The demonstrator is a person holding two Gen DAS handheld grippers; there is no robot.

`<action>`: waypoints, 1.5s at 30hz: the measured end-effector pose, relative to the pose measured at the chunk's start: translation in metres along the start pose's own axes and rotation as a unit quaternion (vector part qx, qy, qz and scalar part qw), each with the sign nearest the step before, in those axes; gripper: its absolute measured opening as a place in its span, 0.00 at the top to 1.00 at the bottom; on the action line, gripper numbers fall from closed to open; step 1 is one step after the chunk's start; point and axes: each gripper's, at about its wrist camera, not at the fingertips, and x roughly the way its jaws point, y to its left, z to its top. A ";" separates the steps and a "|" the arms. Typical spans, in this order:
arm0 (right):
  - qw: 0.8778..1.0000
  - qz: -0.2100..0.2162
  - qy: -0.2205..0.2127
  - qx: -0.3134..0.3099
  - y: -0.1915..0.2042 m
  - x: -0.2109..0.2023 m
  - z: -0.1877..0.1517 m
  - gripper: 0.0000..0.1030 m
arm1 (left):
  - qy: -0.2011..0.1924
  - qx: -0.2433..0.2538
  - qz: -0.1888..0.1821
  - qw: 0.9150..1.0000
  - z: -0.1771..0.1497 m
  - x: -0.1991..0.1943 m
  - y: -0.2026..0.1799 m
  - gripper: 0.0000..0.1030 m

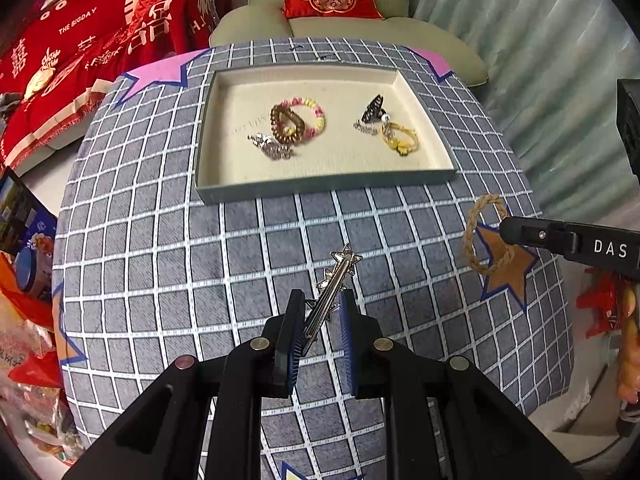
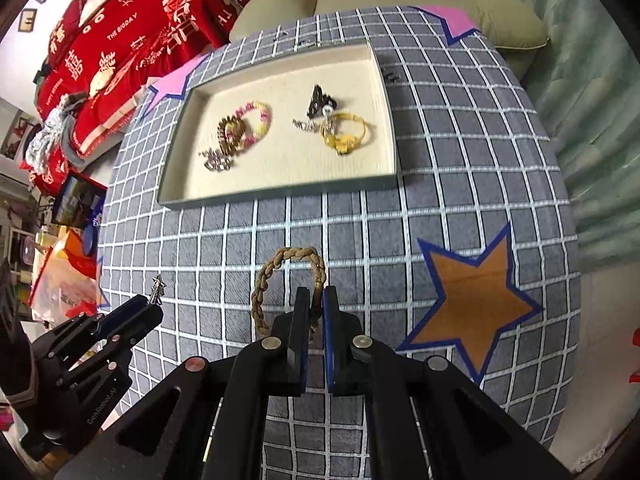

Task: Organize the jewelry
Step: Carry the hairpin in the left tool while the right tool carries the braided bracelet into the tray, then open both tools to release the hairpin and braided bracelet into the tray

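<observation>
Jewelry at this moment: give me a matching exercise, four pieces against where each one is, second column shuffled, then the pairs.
Pieces:
1. silver star hair clip
2. braided rope bracelet
3. yellow bracelet
4. pink and yellow bead bracelet

Places:
A. right half of the tray
B. between the fingers of the right gripper
C. left half of the tray, overlapping a brown bead bracelet
D. between the fingers of the left gripper

Pairs: 1-D, 2-B, 3-A, 4-C
</observation>
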 end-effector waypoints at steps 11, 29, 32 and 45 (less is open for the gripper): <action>1.000 0.009 -0.020 -0.008 -0.006 -0.005 0.045 0.94 | -0.031 -0.019 0.019 0.999 0.044 0.001 0.016 0.73; 1.000 0.018 -0.002 0.008 -0.016 0.061 0.117 0.94 | -0.032 -0.039 0.061 0.997 0.121 0.076 0.035 0.73; 1.000 0.017 0.004 0.007 -0.017 0.074 0.122 0.94 | -0.026 -0.028 0.072 0.997 0.124 0.090 0.034 0.73; 0.999 0.003 0.032 -0.007 -0.020 0.114 0.129 0.93 | 0.000 -0.014 0.104 0.994 0.128 0.125 0.036 0.73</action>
